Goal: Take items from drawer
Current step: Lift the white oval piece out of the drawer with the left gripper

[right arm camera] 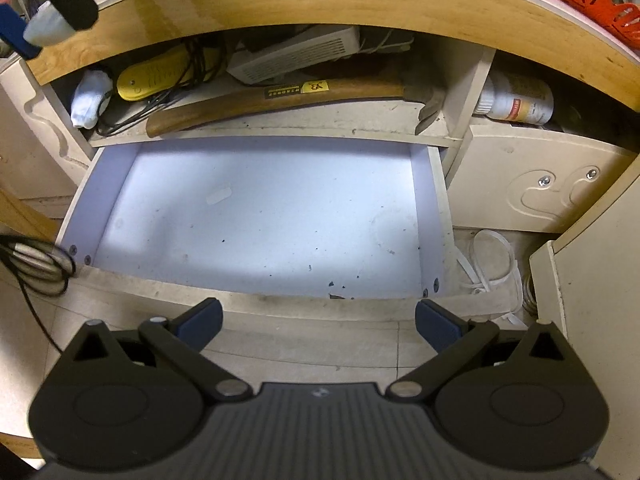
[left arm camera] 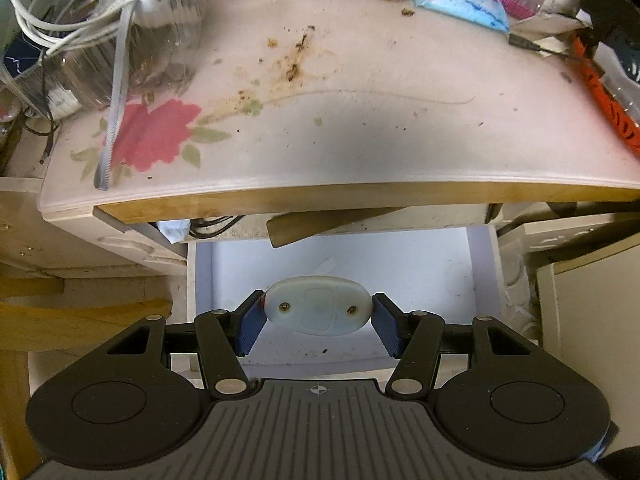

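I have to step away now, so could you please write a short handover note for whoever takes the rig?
Left gripper: shut on the white oval device, held above the open drawer.
Right gripper: open, holding nothing, at the drawer's front edge.
Done: drawer shows no items inside.
Left: set the device down, probably on the tabletop.

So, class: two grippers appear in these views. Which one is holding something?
The left gripper: its blue pads clamp a pale oval device above the open drawer. The right gripper stands wide open, holding nothing.
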Demonstrator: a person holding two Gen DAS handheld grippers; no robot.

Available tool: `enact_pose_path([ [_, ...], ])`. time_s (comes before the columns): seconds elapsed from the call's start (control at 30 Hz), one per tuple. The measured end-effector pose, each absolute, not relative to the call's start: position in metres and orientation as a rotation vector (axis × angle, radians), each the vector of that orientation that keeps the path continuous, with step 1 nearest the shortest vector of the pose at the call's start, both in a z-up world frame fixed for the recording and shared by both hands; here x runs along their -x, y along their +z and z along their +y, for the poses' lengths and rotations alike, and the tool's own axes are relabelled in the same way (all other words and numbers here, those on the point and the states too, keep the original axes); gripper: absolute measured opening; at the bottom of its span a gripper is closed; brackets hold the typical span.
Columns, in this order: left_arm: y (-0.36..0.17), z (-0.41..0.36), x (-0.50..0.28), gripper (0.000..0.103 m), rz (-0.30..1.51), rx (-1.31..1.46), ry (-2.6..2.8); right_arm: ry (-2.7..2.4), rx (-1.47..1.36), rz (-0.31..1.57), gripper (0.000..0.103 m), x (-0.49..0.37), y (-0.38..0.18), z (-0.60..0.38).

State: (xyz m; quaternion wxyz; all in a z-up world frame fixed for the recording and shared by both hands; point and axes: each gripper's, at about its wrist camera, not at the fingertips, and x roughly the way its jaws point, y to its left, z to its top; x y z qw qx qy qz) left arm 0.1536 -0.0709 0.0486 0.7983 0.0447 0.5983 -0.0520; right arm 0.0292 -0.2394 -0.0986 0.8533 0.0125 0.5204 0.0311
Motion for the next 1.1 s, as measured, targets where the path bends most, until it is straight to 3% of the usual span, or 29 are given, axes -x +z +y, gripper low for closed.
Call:
enact_pose_path([
  [0.57,0.052,-0.072,-0.153,0.056,1.254,-0.080,-0.126,0.069,-0.021,1.096,0.103,-0.029,-0.099,-0.238],
  [1.1,0.054,-0.062,-0.124,0.056,0.651,-0.106,-0.078,0.078,0.019,1.082,0.103,-0.028,-0.100,-0.233],
])
